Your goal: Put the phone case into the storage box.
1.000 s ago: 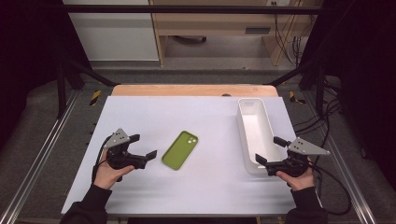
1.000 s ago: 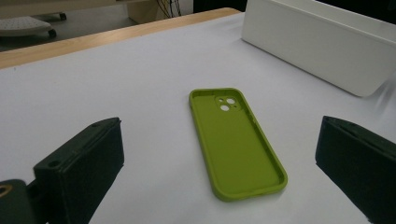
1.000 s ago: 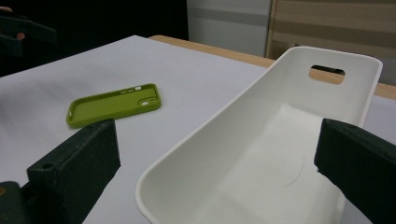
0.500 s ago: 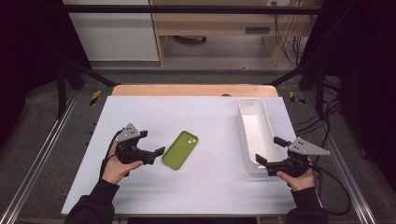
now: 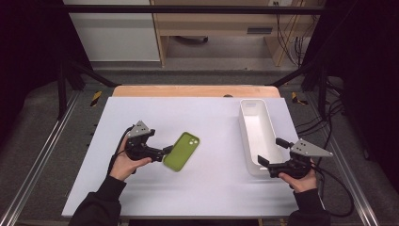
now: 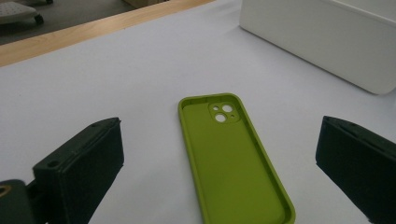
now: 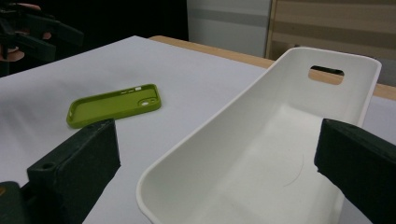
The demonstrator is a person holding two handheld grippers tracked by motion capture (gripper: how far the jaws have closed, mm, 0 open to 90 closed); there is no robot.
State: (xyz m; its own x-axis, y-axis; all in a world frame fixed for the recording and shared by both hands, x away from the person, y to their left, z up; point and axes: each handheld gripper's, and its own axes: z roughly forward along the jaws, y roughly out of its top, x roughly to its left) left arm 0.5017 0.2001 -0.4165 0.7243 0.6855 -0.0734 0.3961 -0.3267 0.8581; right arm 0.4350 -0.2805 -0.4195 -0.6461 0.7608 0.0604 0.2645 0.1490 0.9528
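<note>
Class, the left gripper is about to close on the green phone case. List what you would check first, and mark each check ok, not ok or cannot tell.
1. Left gripper open wide enough: ok, its jaws stand on either side of the phone case.
2. Case lying flat on the table, hollow side up: ok.
3. Case centred between the jaws: ok.
4. Jaws low enough to grip its thin edges: cannot tell.
5. White bin empty, ready for the case: ok.
6. Right gripper open at the bin's near end, clear of the case: ok.

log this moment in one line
left hand-held gripper: open, at green silicone phone case | right hand-held gripper: open, around white plastic bin end
</note>
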